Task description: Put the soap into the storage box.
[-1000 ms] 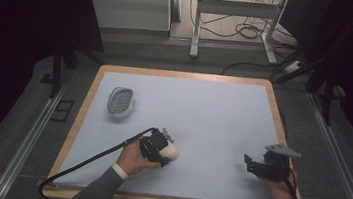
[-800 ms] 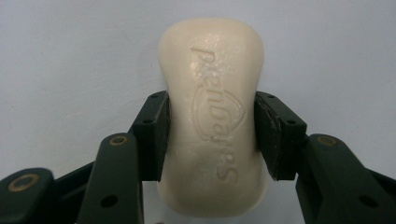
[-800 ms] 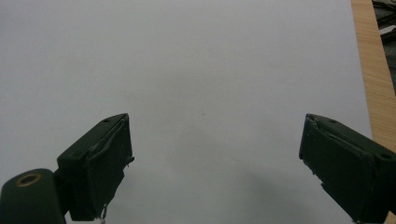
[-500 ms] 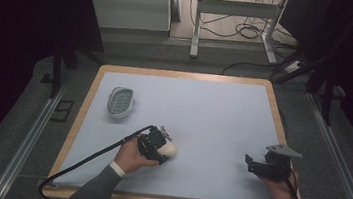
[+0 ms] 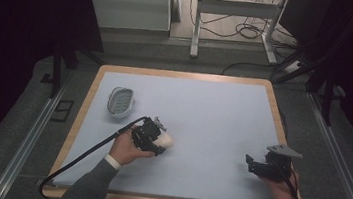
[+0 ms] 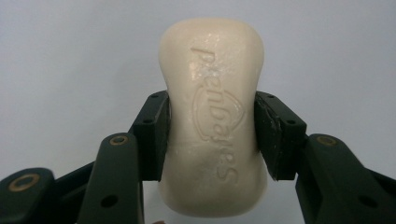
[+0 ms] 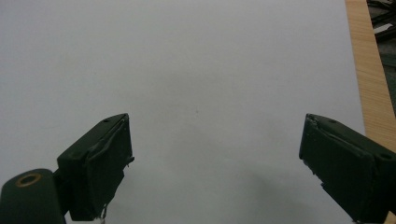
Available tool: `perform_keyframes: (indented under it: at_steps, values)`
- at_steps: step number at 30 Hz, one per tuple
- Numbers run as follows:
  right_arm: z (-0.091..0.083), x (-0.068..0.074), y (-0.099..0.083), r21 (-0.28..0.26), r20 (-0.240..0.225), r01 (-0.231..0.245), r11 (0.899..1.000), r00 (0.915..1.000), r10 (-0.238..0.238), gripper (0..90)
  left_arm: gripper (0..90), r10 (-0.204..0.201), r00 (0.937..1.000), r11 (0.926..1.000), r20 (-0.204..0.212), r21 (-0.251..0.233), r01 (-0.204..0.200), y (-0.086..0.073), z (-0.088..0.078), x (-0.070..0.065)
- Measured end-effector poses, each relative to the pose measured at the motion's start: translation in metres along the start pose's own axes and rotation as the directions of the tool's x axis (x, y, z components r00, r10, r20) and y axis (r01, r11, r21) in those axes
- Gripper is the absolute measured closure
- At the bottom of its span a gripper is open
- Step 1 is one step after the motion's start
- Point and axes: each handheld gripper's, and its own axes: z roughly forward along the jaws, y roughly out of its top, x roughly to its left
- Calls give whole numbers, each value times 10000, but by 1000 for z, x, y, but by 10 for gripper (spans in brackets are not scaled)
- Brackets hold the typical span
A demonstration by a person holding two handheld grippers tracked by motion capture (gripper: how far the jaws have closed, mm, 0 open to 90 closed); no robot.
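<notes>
A cream bar of soap (image 6: 212,116) with embossed lettering sits between the black pads (image 6: 152,135) of my left gripper (image 6: 212,135), which is shut on its middle. In the high view that left gripper (image 5: 157,138) holds the soap (image 5: 166,139) just above the pale blue mat, left of centre near the front. A white soap dish (image 5: 120,102) with a green ribbed insert lies on the mat behind and to the left of it. My right gripper (image 5: 250,163) rests near the front right corner, its jaws wide open over bare mat (image 7: 215,154).
The pale blue mat (image 5: 203,112) covers a wooden-edged table (image 5: 270,97). A black cable (image 5: 82,156) trails from the left gripper to the front left corner. Dark floor, rails and desk legs surround the table.
The left hand has carried the soap slightly up and to the left, toward the dish. The right hand has stayed where it was.
</notes>
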Motion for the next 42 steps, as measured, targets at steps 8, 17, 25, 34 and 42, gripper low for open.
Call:
perform_keyframes:
  at_steps: [8,17,25,34,42]
  values:
    - [1,1,0,71,-8,35,10000,10000,-35,93,494,-259,9995,9997,-191,-4,259,1,-9,16]
    - [0,1,0,32,0,14,10000,10000,-14,93,495,-540,9974,9985,-482,-107,535,0,-24,34]
    - [2,2,-1,74,19,23,10000,10000,-24,94,494,-734,9956,9972,-590,-171,725,-2,-28,42]
    - [2,1,-1,120,3,20,9999,10000,-20,93,494,-932,9933,9954,-682,-281,914,-2,-32,50]
    - [2,1,-1,130,0,23,9999,10000,-23,93,494,-1102,9906,9936,-809,-329,1079,-2,-36,58]
